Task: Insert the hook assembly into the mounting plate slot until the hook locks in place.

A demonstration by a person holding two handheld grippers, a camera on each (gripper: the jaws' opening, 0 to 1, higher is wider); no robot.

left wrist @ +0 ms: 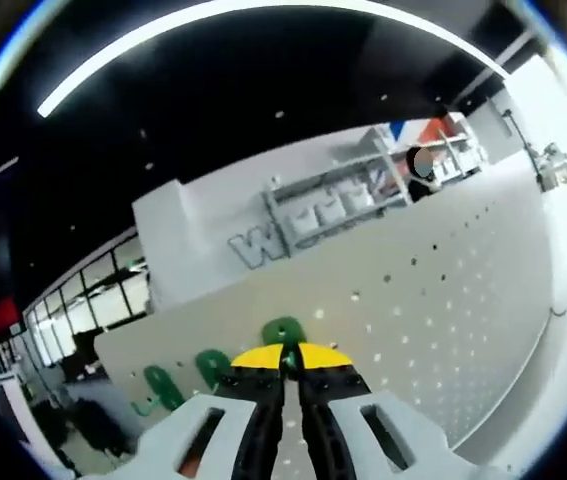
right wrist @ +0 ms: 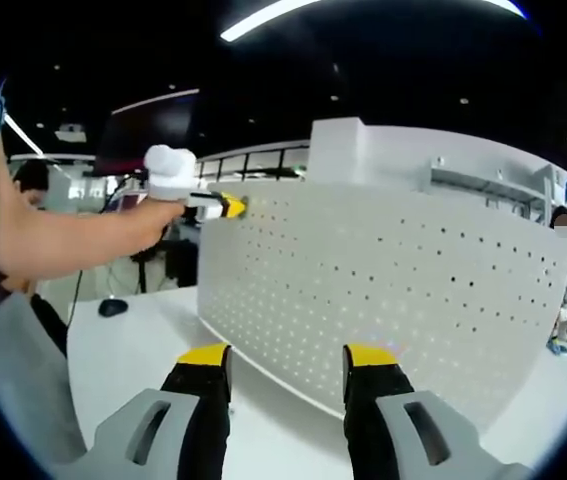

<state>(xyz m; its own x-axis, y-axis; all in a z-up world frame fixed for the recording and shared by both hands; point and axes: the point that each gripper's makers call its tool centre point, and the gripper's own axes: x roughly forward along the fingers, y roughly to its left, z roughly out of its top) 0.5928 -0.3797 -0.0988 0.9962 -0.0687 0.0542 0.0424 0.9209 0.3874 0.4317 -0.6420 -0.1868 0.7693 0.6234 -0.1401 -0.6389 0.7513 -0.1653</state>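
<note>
A white perforated mounting plate (right wrist: 383, 290) is standing upright on a white desk (right wrist: 133, 340), curving across the right gripper view, its rows of small holes running from its left edge to the right side. In the left gripper view the same plate (left wrist: 443, 300) is slanting across the frame, and behind it a white wall carrying grey lettering (left wrist: 258, 243) and shelving (left wrist: 338, 195) is showing.

A person's forearm (right wrist: 73, 240) is reaching in from the left of the right gripper view, holding the left tongs (right wrist: 231, 206) up at the plate's top left corner, the yellow tips sitting right at the perforated face. In their own view, the left tongs (left wrist: 291, 368) are pressed together, yellow tips meeting with no gap; a sliver of green is showing between them, but whether they are pinching anything I cannot tell. Just beyond them, green hooks (left wrist: 283, 333) are hanging against the plate, with two more (left wrist: 211, 366) to the left.

The right tongs (right wrist: 288, 358) are spread wide, gripping nothing, hovering over the desk in front of the plate's lower edge.

A small dark object (right wrist: 113, 307) is lying on the desk near the forearm.
</note>
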